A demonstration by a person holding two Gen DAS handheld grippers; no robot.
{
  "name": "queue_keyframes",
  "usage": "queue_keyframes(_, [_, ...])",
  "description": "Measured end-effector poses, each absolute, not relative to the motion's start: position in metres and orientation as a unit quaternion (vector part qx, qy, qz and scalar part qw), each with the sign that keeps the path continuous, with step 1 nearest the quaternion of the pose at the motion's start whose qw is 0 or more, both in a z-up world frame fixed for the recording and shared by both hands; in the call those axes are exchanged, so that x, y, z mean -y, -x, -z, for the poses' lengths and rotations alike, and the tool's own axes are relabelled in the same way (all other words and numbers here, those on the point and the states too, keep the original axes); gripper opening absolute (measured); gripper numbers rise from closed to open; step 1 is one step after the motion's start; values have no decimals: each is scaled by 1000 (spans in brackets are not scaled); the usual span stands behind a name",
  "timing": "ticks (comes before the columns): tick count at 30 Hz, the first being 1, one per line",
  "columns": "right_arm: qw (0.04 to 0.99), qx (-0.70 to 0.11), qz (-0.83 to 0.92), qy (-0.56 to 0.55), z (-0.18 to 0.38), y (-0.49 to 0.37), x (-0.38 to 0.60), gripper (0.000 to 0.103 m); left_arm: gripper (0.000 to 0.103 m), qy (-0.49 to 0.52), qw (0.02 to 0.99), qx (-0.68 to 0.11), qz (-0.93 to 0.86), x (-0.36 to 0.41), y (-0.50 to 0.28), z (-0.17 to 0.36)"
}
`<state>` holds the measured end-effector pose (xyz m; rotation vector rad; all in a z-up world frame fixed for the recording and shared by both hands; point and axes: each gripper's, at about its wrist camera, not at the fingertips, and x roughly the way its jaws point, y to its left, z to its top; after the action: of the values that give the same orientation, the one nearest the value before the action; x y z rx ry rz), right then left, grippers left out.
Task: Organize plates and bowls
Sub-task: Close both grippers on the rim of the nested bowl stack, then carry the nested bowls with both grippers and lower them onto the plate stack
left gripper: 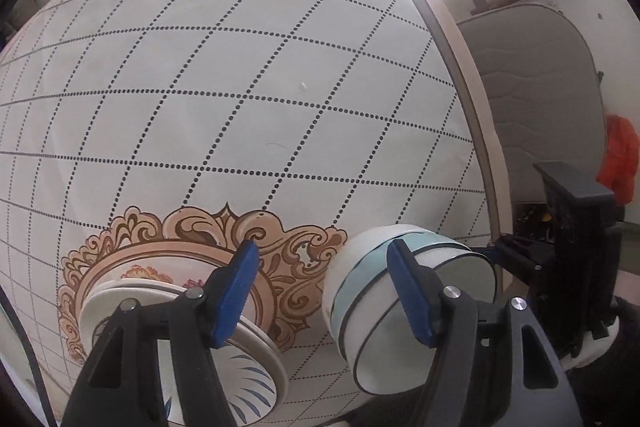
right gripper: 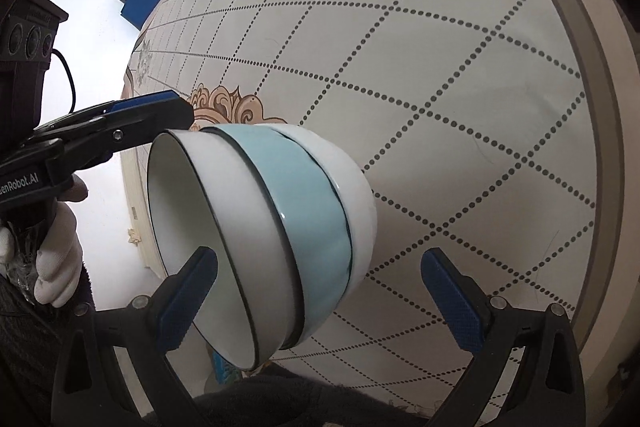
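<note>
Nested white and pale-blue ceramic bowls (right gripper: pixel 280 227) sit on dotted-grid tabletop (right gripper: pixel 440 107), between spread right gripper (right gripper: pixel 320 295) fingers; left gripper (left gripper: pixel 322 291) also spread, w/ nothing gripped.

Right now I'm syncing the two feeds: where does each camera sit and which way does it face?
Left wrist: on the left gripper, facing across the table; plates left, bowls right; right gripper shows at the right edge.
Right wrist: on the right gripper, facing the bowls; left gripper and gloved hand at left.
Shared: bowls, table, both grippers.
</note>
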<state>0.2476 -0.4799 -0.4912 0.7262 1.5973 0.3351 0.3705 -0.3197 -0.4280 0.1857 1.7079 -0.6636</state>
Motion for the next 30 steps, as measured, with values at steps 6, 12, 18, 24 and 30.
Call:
queue_keyframes(6, [618,-693,-155,-337,497,-250,469,103,65,27,553,-757,348,305,-375,423])
queue_keyframes(12, [609,-700,-154,-339,503,-257,463,103,65,-38,521,-773,360,320,-350,439])
queue_keyframes(18, [600,-701,-152,-354,512,-255,469,101,65,-24,506,-783,360,331,-348,455])
queue_keyframes(24, [596,-692,-162,-373,520,-253,469,98,65,-32,491,-794,357,337,-348,473])
queue_keyframes(30, [598,-668,-173,-409,533,-254,469,84,63,-34,493,-796,351,342,-346,481])
